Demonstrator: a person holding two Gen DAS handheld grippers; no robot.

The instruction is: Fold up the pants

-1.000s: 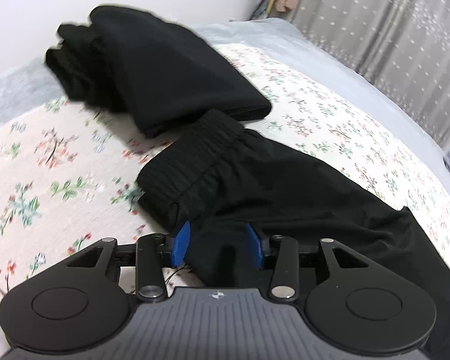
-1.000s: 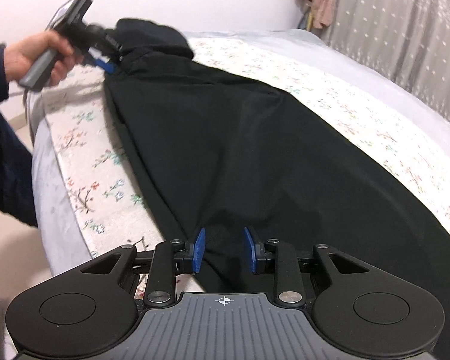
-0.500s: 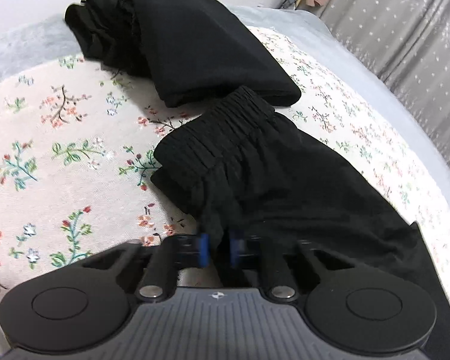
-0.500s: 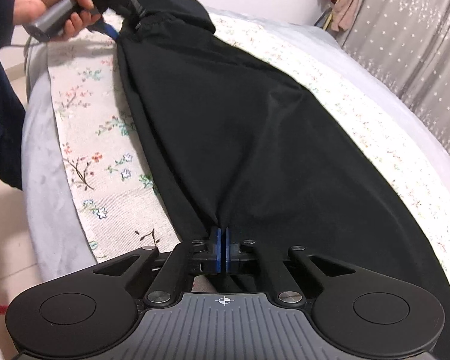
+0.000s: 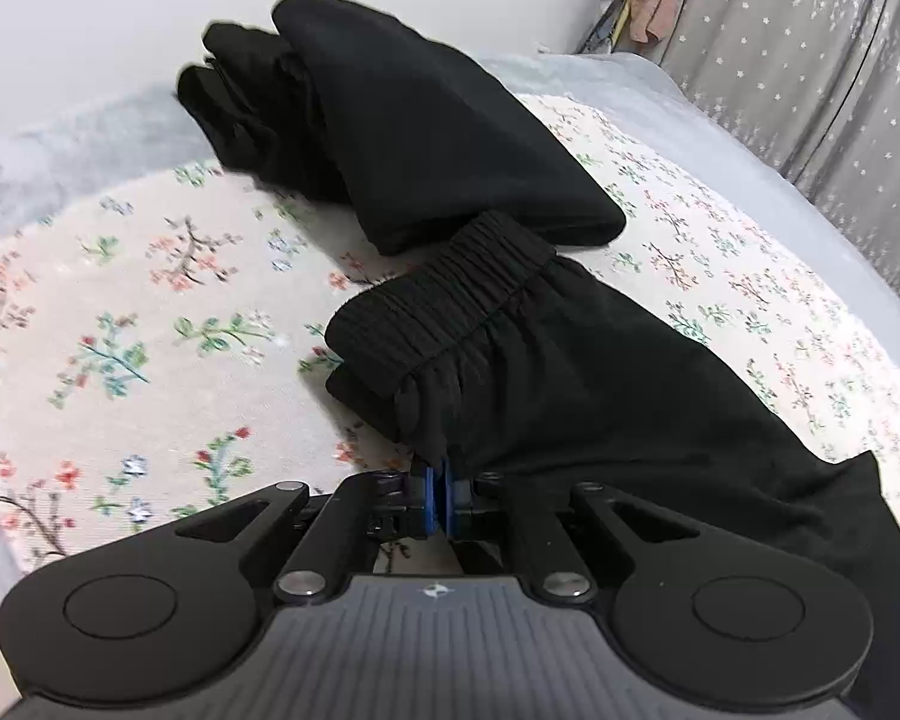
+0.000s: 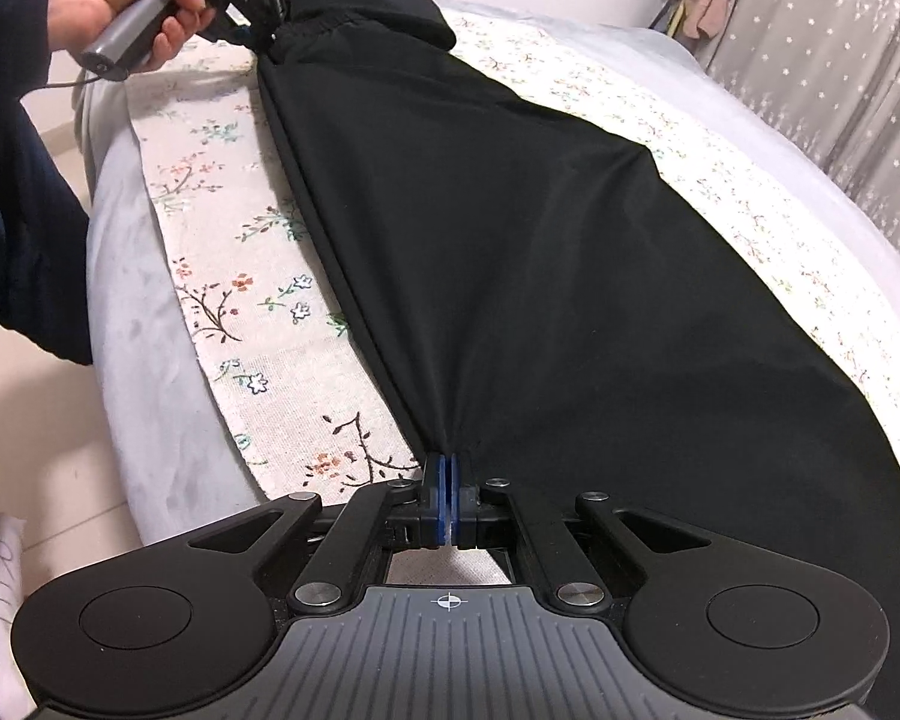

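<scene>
A bed [image 6: 150, 396] with a flowery sheet [image 5: 120, 312] fills the room, with grey curtains [image 6: 840, 78] on the far right. Black pants [image 6: 540, 240] lie stretched along it. The left hand-held gripper [image 5: 440, 495] pinches the near edge by the waistband [image 5: 444, 300], and the right hand-held gripper [image 6: 448, 501] pinches the near hem. Both probably grip so the long edge can lift together. Another folded pair [image 5: 426, 132] rests farther back.

Both my wrist views are evenly lit by soft, diffuse indoor light with hardly any shadows. The black fabric pants [image 6: 510, 228] swallow detail into flat darkness. Fisheye distortion bends the flower-printed bedspread [image 5: 150, 348], whose flowers look soft, and dark vignetting clips the corners.
</scene>
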